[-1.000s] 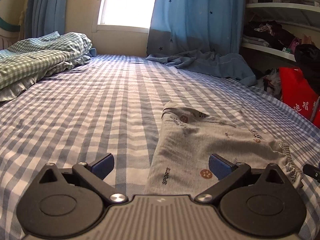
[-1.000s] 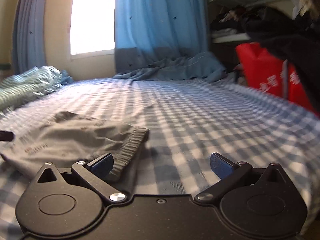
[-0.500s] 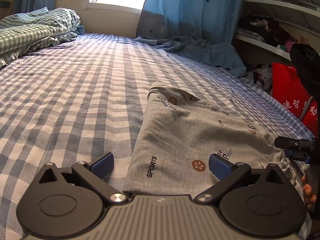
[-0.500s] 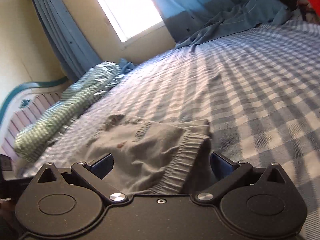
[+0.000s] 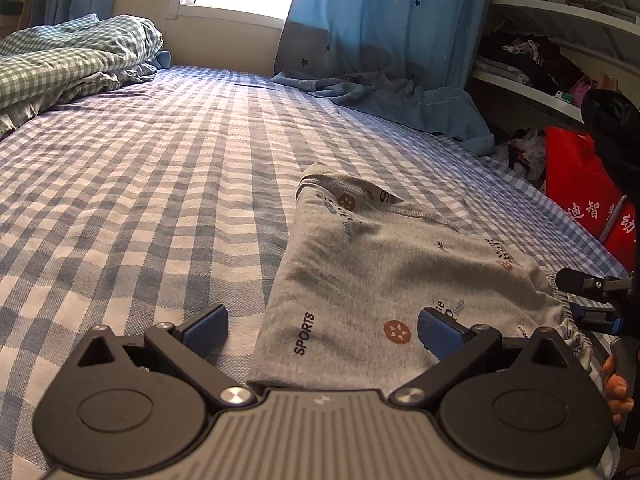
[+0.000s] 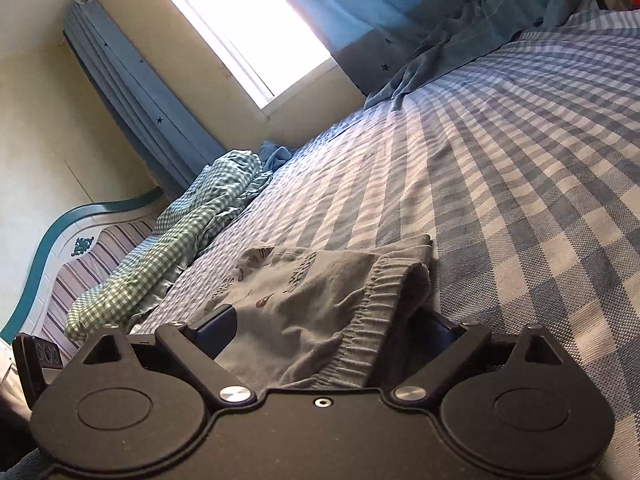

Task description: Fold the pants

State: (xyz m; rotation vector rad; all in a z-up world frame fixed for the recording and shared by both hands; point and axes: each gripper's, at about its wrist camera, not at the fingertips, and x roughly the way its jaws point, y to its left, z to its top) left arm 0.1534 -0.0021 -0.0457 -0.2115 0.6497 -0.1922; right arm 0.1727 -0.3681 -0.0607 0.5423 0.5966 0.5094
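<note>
Grey printed pants [image 5: 380,264] lie folded on the blue checked bed [image 5: 160,200]. My left gripper [image 5: 322,330] is open, low over the pants' near left corner, with that edge between its blue pads. My right gripper [image 6: 334,330] is open, tilted, with the elastic waistband [image 6: 368,320] between its pads. The pants [image 6: 304,300] fill the right wrist view's lower middle. The right gripper also shows in the left wrist view [image 5: 592,300] at the waistband end.
A green checked quilt [image 5: 68,64] is bunched at the far left by the headboard [image 6: 60,248]. A blue curtain [image 5: 380,32] drapes onto the bed's far end. Shelves with clothes [image 5: 540,52] and a red bag [image 5: 584,184] stand to the right.
Both grippers have moved in onto the pants. The right gripper has tilted and advanced so the waistband lies between its open pads. The left has edged closer to the near corner.
</note>
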